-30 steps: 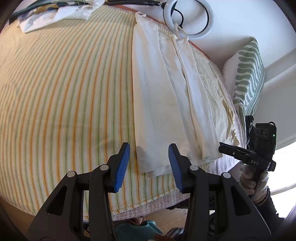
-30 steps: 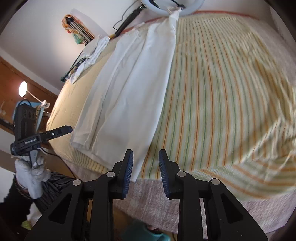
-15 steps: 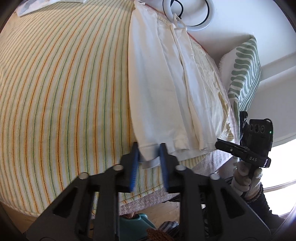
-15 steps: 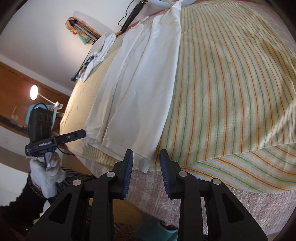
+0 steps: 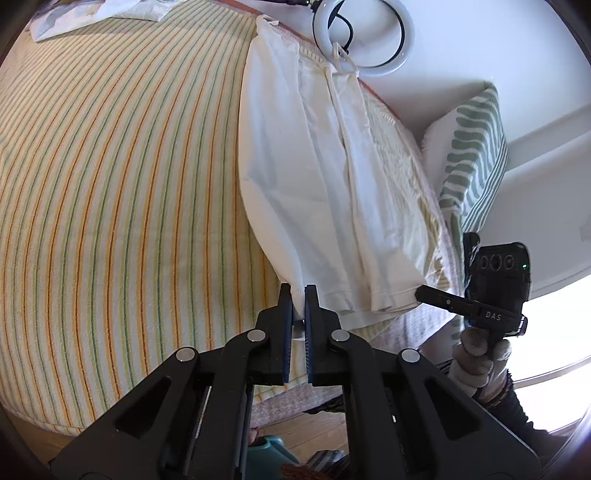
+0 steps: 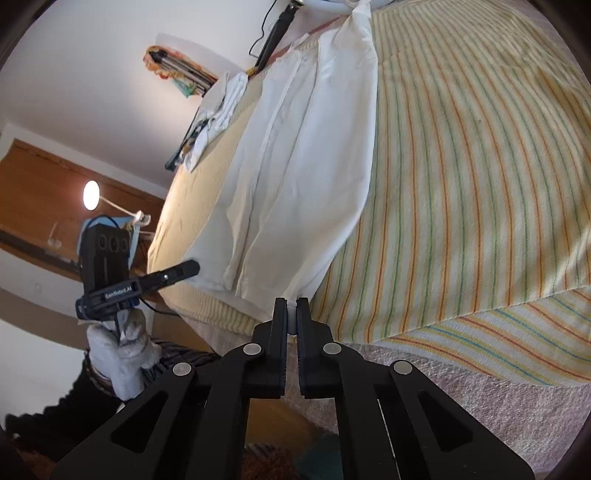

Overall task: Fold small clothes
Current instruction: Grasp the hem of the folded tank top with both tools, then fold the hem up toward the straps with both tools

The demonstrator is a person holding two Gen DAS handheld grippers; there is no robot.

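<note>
A long white garment [image 5: 303, 177] lies folded lengthwise on the striped bed cover [image 5: 110, 184], reaching from the near edge to the far side. My left gripper [image 5: 298, 293] is shut on its near hem corner. In the right wrist view the same garment [image 6: 306, 177] runs away from me, and my right gripper [image 6: 291, 306] is shut on the other near hem corner at the bed's edge. Each gripper shows in the other's view: the right gripper [image 5: 436, 295] at the garment's right corner, the left gripper [image 6: 181, 271] at its left.
A white ring light [image 5: 364, 35] stands at the far end of the garment. A green patterned pillow [image 5: 472, 155] leans at the right. Crumpled clothes [image 6: 218, 110] lie at the far corner of the bed. The bed's near edge [image 6: 461, 369] drops off below the grippers.
Both grippers have closed from open onto the garment's near hem corners. The hem has lifted slightly off the bed cover.
</note>
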